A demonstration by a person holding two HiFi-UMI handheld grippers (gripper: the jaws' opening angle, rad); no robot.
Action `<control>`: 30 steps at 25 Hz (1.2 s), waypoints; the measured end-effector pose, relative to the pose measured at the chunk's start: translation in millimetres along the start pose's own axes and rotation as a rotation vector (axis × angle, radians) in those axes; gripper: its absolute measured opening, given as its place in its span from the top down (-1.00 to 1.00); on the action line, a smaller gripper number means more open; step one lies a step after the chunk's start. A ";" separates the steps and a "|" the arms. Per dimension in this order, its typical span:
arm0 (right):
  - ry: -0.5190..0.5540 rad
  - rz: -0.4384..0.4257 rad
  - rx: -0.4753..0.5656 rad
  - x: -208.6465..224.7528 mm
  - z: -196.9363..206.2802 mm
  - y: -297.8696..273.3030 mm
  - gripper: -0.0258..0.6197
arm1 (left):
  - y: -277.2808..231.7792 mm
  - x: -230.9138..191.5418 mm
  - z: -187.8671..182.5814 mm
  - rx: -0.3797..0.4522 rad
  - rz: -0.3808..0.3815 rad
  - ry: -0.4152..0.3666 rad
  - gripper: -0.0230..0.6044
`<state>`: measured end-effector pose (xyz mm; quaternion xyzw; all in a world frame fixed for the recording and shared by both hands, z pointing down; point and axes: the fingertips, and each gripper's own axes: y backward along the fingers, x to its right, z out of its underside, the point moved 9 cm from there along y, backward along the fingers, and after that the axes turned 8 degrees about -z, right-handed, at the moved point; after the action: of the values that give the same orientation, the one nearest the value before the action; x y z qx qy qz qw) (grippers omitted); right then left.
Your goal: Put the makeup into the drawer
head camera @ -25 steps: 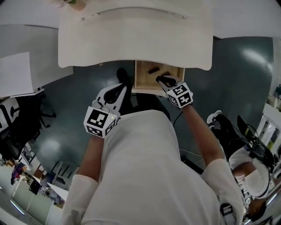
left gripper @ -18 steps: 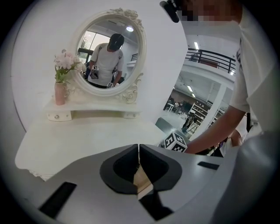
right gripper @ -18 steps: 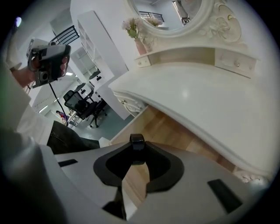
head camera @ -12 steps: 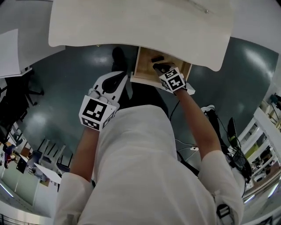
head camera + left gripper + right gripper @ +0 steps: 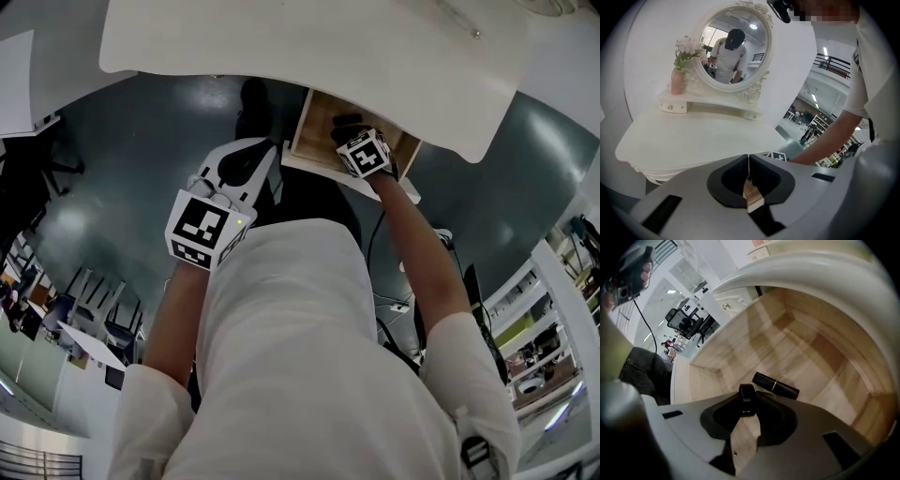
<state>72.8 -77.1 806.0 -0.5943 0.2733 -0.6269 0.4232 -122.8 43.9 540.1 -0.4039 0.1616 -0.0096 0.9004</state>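
Note:
The wooden drawer (image 5: pixel 312 134) stands pulled out under the white dressing table (image 5: pixel 309 47). My right gripper (image 5: pixel 345 126) reaches down into it, shut on a small black makeup tube (image 5: pixel 746 398) held end-on between the jaw tips, just above the drawer floor (image 5: pixel 811 362). A second black tube, a lipstick (image 5: pixel 776 385), lies on that floor right beyond the tips. My left gripper (image 5: pixel 261 161) hangs to the left of the drawer, outside it, over the dark floor. In the left gripper view its jaws (image 5: pixel 748 161) meet with nothing between them.
The table's edge (image 5: pixel 797 261) overhangs the drawer closely. On the tabletop (image 5: pixel 693 140) stand an oval mirror (image 5: pixel 736 44) and a pink vase with flowers (image 5: pixel 678 77). My right arm (image 5: pixel 829 136) crosses the left gripper view. Office chairs and desks stand around.
My right gripper has sunk deeper into the drawer with the black tube and tipped more steeply down. The left gripper has dropped a little beside the drawer.

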 end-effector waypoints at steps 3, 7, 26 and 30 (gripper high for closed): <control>-0.008 0.013 -0.001 2.0 1.5 -5.7 0.60 | 1.2 -2.5 0.0 -0.004 -0.001 0.004 0.85; -0.028 0.039 0.023 3.6 5.4 3.9 0.38 | 5.4 4.5 -5.5 -0.006 0.005 -0.008 0.85; -0.177 0.275 0.341 -51.5 -11.9 100.6 0.63 | 19.9 -35.7 -47.2 0.054 0.180 -0.209 0.85; -0.240 0.381 0.438 -66.2 -14.9 133.9 0.72 | 21.3 -51.8 -59.4 0.066 0.241 -0.215 0.85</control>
<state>81.5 -88.9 656.5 -0.4968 0.1867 -0.5056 0.6802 -192.1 22.9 502.3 -0.3506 0.1112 0.1366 0.9198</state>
